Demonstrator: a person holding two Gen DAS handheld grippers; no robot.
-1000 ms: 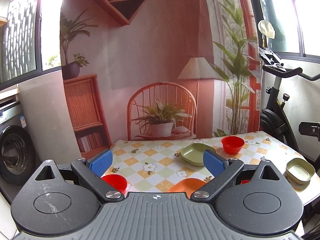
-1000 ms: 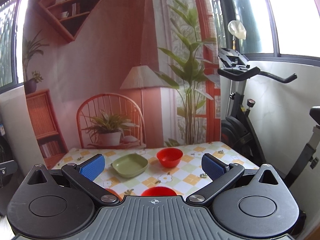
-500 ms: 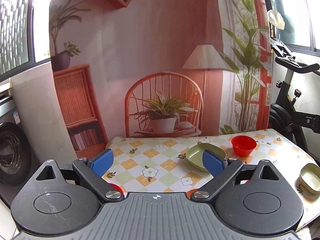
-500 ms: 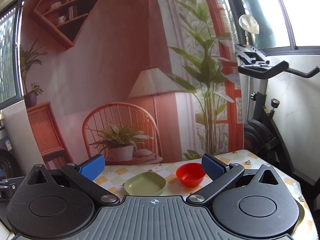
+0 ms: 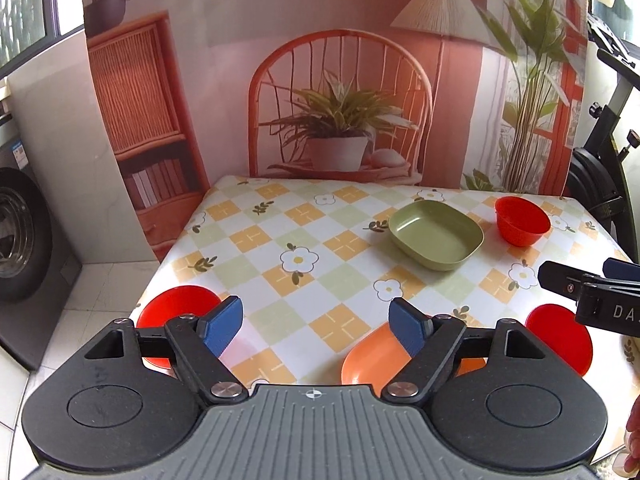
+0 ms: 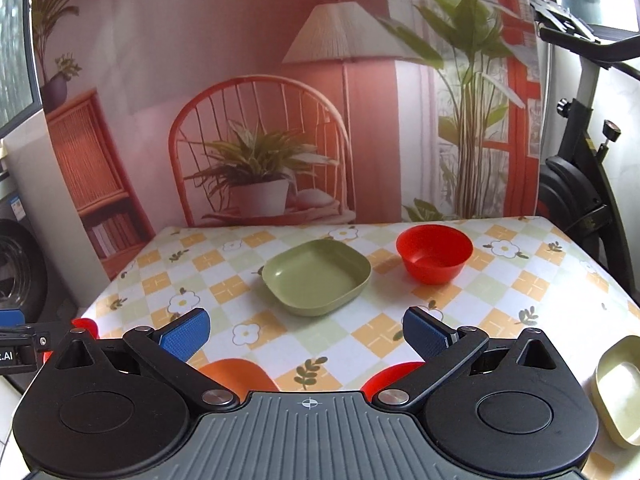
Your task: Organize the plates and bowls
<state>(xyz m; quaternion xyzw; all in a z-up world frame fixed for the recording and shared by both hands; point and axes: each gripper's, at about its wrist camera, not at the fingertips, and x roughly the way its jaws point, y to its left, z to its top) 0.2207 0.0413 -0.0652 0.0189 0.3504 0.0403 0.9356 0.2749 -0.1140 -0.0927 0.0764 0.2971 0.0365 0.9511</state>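
Sorting looks unstarted: both grippers, left (image 5: 316, 326) and right (image 6: 306, 332), hover spread and empty over the table (image 6: 540, 280), where green plate (image 6: 316, 276), red bowl (image 6: 434, 252), orange plate (image 5: 372, 360) and other dishes lie scattered, none stacked.

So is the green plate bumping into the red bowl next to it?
Apart. In the right wrist view the green square plate and the red bowl sit side by side with a strip of checked tablecloth showing between them.
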